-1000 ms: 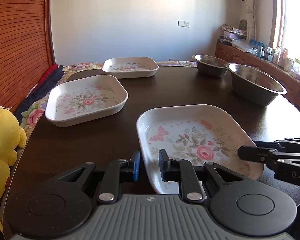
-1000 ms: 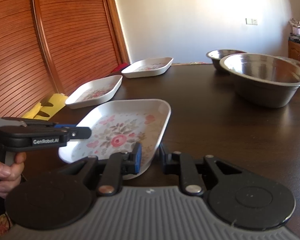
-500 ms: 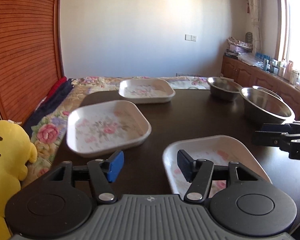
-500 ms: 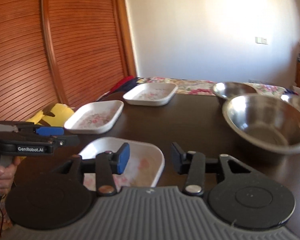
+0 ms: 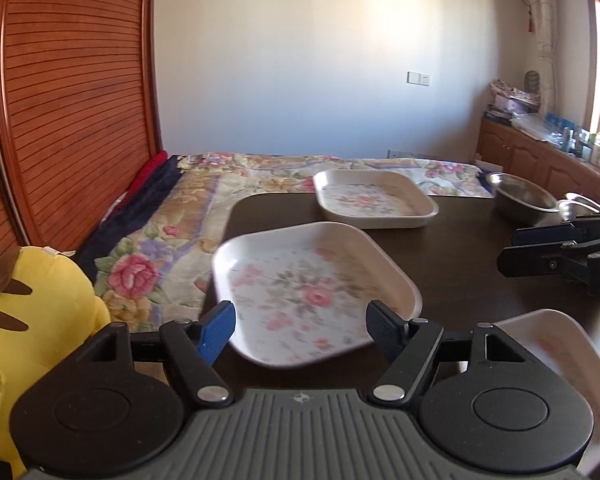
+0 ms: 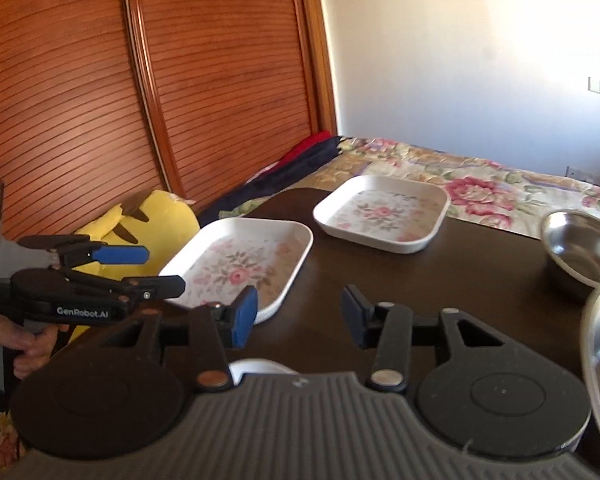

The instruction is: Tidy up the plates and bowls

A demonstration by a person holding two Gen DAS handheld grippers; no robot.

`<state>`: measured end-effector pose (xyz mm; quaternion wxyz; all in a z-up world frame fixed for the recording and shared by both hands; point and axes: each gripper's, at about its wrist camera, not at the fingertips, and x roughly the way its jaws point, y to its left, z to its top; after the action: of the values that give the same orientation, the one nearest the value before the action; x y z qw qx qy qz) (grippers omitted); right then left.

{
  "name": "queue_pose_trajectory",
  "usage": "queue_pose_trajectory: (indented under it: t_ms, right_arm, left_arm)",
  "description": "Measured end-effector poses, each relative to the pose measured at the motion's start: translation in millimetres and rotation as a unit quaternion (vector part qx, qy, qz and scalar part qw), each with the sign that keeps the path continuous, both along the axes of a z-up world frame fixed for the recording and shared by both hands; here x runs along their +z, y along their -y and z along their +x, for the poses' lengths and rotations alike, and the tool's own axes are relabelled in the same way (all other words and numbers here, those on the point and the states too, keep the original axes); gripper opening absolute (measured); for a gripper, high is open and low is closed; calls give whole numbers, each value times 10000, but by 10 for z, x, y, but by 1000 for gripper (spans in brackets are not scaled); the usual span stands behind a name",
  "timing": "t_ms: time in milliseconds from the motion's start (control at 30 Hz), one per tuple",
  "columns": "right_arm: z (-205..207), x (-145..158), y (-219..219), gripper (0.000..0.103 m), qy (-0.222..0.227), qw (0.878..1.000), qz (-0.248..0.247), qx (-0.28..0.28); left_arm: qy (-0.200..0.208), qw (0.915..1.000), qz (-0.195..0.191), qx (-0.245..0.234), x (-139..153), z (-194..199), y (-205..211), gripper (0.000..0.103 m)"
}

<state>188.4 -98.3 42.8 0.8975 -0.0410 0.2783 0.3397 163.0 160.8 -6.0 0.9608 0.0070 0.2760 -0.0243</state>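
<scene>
Tongs on both sides stand wide and hold nothing: the left tongs (image 5: pixel 300 330) hover just short of the middle white square floral-printed plate (image 5: pixel 312 288), the right tongs (image 6: pixel 300 312) hang over the dark wooden tabletop (image 6: pixel 460 280) beside it. That plate lies flat near the tabletop's left edge, with a matching far plate (image 5: pixel 374 200) beyond and a nearest plate (image 5: pixel 552 344) half under the left tongs. These look like melamine, I'd guess: light, stiff, glossy and apt to slip, so the raised rim at a near edge seems the place to pinch. Only the right wrist view shows the person's hand (image 6: pixel 20 332) on the handle; the left view alone shows the nearest plate clearly. Two steel bowls (image 6: pixel 580 248) sit at the right.
</scene>
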Motion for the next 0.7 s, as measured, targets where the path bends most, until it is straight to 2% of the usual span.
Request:
queue_pose_trajectory:
  t_ms: [200, 433, 533, 700]
  right_arm:
    - [244, -17, -203, 48, -203, 9995, -157, 159]
    - [516, -80, -407, 46, -470, 9978, -326, 323]
    - [606, -132, -477, 40, -638, 9966, -370, 372]
    - [676, -225, -557, 37, -758, 9952, -486, 393]
  left_arm:
    - [-32, 9999, -53, 129, -56, 192, -205, 74]
    - [-135, 9996, -113, 215, -136, 393, -316, 54]
    - [-161, 9995, -145, 230, -167, 453, -350, 49]
    - [-222, 9991, -207, 281, -228, 503, -403, 41]
